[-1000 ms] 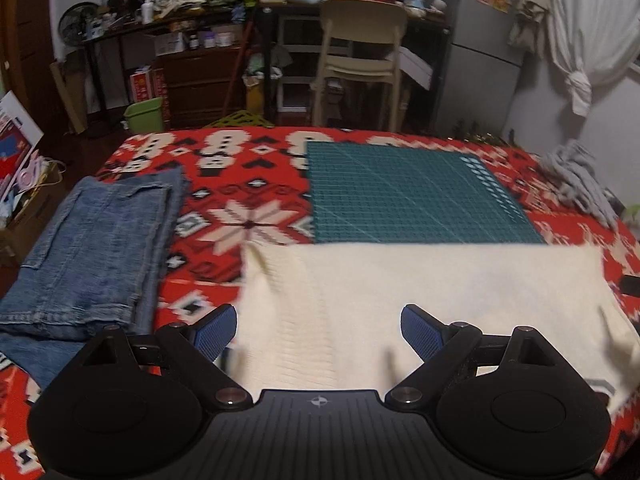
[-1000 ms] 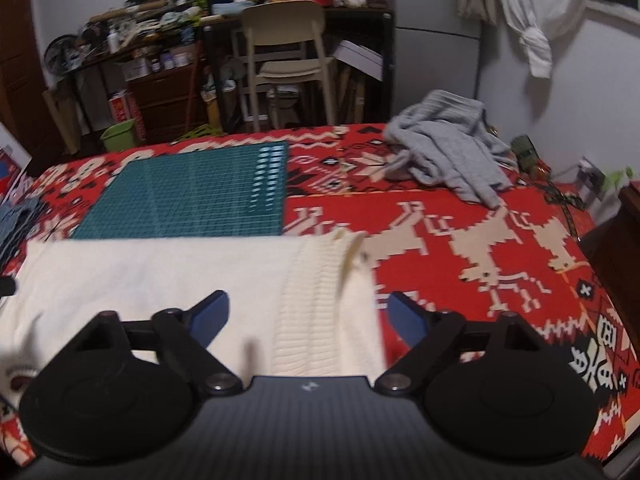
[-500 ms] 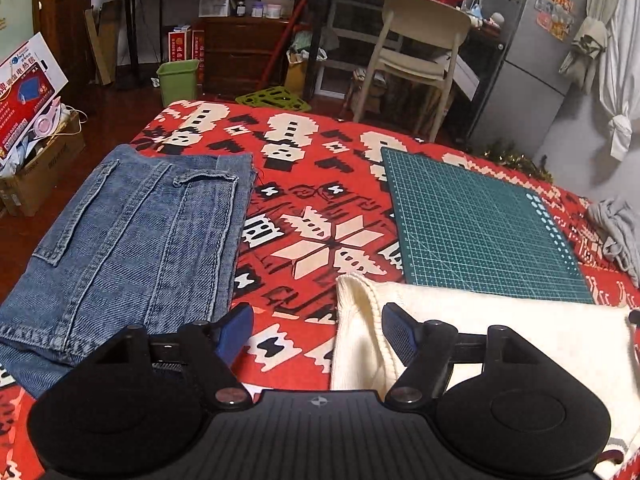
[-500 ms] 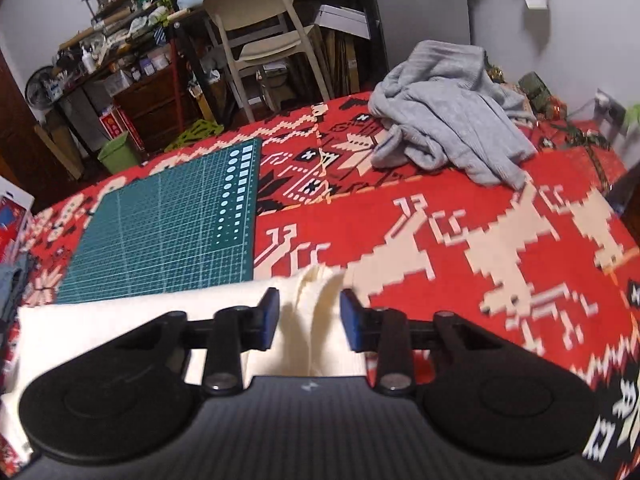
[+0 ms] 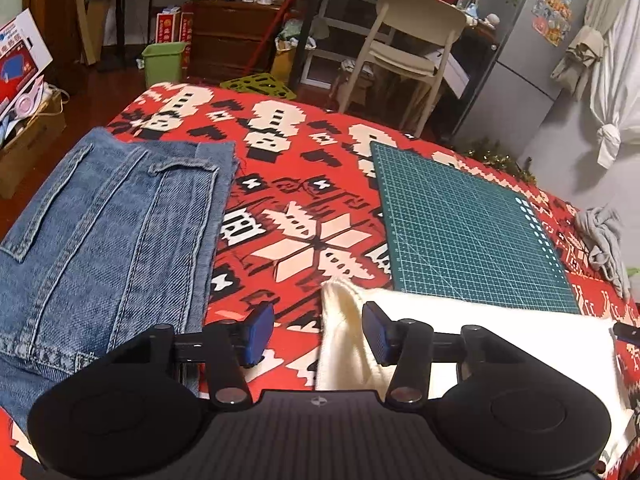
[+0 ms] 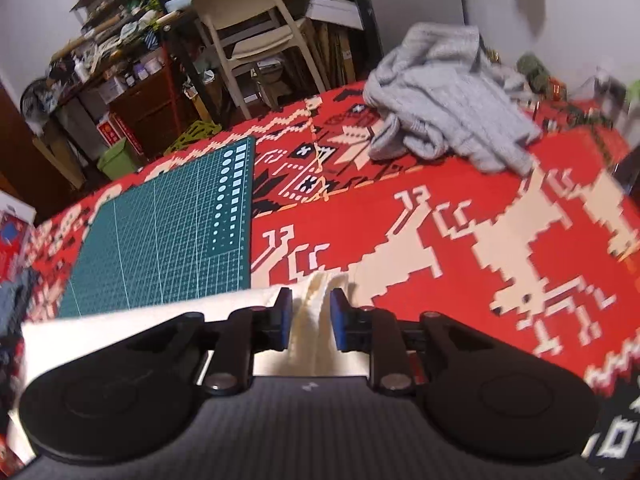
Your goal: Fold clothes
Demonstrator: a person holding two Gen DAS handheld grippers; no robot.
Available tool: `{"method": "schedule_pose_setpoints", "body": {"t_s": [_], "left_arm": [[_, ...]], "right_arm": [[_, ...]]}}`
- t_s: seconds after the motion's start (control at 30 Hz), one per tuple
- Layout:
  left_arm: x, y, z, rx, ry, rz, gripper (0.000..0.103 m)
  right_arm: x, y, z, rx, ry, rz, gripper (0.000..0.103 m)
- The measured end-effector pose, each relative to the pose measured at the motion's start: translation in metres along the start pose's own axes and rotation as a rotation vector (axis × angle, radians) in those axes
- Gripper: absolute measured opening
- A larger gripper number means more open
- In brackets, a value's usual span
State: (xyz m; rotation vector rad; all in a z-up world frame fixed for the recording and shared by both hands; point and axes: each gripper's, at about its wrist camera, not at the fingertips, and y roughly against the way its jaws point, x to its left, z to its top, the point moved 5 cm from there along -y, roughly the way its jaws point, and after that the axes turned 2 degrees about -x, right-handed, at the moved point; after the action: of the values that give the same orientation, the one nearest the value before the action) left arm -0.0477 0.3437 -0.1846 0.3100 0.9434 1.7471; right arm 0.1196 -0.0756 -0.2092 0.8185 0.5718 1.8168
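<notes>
On the red patterned table, the right tool clamps one corner of the cream sweater while the left tool is closing around the other, so both ends can be lifted for a fold.

Cream sweater partly hidden beneath the left claw, denim garment cut off at frame edge beside it, grey garment blurred.

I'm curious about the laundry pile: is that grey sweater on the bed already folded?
No, the grey sweater lies in a crumpled heap on the red blanket, beyond the cream garment.
</notes>
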Motion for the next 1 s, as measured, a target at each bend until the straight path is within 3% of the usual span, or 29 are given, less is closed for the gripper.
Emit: {"method": "schedule_pose_setpoints", "body": {"t_s": [0.17,0.33,0.63,0.73,0.8,1.0], "left_arm": [[-0.006,-0.003,-0.004,0.011,-0.019,-0.013,0.048],[-0.009,-0.003,-0.01,0.02,-0.017,-0.023,0.048],[-0.008,0.003,-0.014,0.025,-0.024,-0.02,0.048],[-0.009,0.002,-0.015,0.027,-0.024,-0.023,0.048],[-0.009,0.0,-0.016,0.031,-0.026,-0.024,0.048],[-0.011,-0.001,-0.021,0.04,-0.024,-0.021,0.048]], "right_arm": [[0.014,0.015,0.001,-0.035,0.065,-0.004,0.021],[0.019,0.003,0.002,-0.001,0.06,-0.006,0.022],[0.01,-0.008,0.003,0.007,-0.027,0.009,0.023],[0.005,0.005,-0.001,-0.001,-0.041,0.002,0.028],[0.0,0.009,-0.007,0.011,-0.048,-0.004,0.039],[-0.015,0.001,-0.015,0.025,-0.113,0.05,0.04]]}}
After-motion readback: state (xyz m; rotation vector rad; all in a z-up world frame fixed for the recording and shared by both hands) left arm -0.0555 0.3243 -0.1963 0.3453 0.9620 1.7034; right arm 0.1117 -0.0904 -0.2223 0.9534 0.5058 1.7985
